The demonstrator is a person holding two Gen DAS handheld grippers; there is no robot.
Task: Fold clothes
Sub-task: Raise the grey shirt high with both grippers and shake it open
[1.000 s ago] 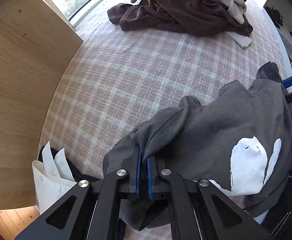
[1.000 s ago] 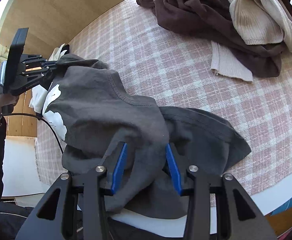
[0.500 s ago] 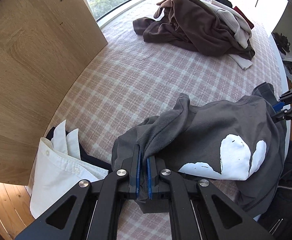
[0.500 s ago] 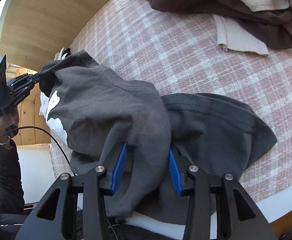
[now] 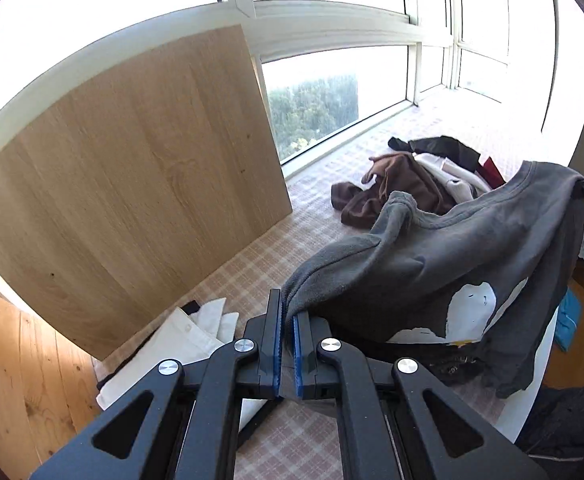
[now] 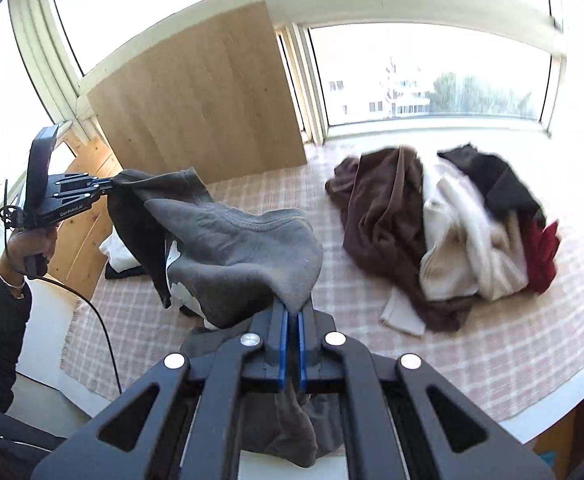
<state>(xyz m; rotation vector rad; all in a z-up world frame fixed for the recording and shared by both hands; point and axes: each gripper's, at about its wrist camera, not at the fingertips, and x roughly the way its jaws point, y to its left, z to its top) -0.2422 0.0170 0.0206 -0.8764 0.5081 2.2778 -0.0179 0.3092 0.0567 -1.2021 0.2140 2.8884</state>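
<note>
**Grey T-shirt hanging between your two grippers**

Your left gripper [image 5: 287, 322] is clamped on one edge of the grey T-shirt [image 5: 451, 256], its blue pads pressed together with a fold of cloth pinched between them. Your right gripper [image 6: 290, 322] is closed the same way on another part of the shirt [image 6: 236, 252] — the fabric rises to a peak at its fingertips, and a further bunch of grey cloth hangs down below the jaws.

The shirt is in the air above the pink checked cover [image 6: 471, 352], sagging in a loose curve from one gripper to the other. From the left wrist view you can see its ribbed neckline along the top edge and a white print [image 5: 469, 308] on the lower part, which hangs below. From the right wrist view the left gripper [image 6: 108, 188] shows at the far end of the shirt, held by your left hand [image 6: 32, 244] in a dark sleeve, with a black cable trailing down from it.

A pile of clothes [image 6: 451, 236] — brown, cream, black and red — lies on the cover well to the right of the shirt, near the window. A folded white shirt [image 5: 180, 344] rests on the cover's near-left part, beside the upright wooden panel [image 5: 132, 184].
</note>
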